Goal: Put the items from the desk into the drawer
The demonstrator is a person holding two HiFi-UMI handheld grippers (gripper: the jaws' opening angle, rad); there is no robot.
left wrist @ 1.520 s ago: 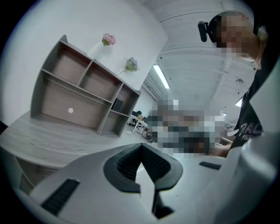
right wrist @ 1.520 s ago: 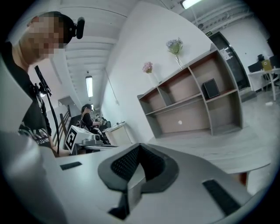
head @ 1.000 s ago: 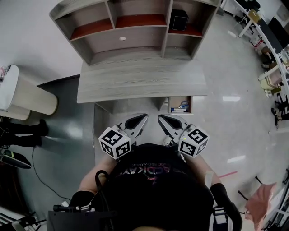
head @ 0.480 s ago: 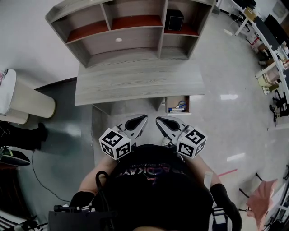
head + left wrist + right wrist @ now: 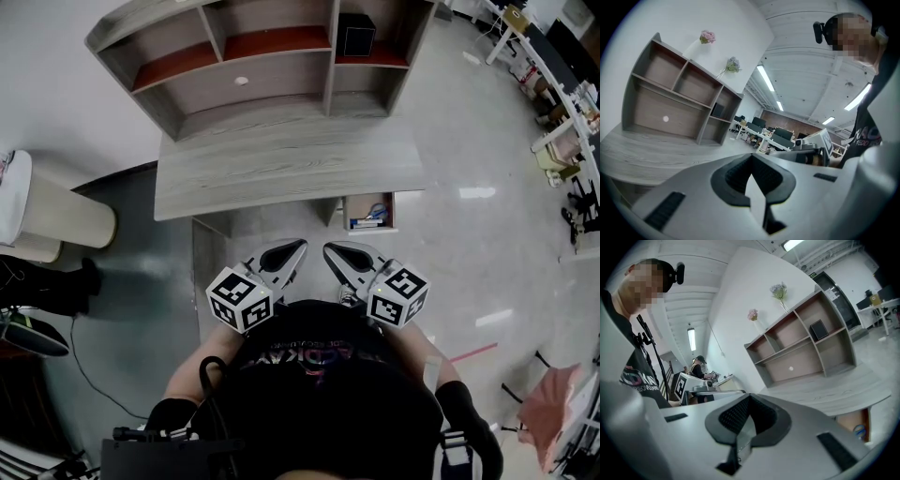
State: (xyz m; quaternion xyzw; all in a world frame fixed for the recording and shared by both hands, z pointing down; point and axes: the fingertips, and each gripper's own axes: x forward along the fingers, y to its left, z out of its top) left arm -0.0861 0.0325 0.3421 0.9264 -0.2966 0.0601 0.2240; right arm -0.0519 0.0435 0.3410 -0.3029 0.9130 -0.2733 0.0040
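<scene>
A gray wood desk [image 5: 281, 169] is standing on a shiny floor [image 5: 469, 253] in a big office.
One drawer [image 5: 391, 212] is hanging open under the desk at 1 o'clock, small blue things [image 5: 373, 218] lying inside. One shelf unit [image 5: 272, 94] is sitting on top. Left gripper [image 5: 298, 244] and right gripper [image 5: 329, 248] are squeezing together on nothing, open floor lying ahead of them.

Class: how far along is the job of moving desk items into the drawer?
Done, it seems: the desk top shows no loose items and the open drawer holds several. In hand: nothing; the left gripper and right gripper have jaws shut, empty. Left: perhaps shutting the drawer; a black box sits on the shelf.
</scene>
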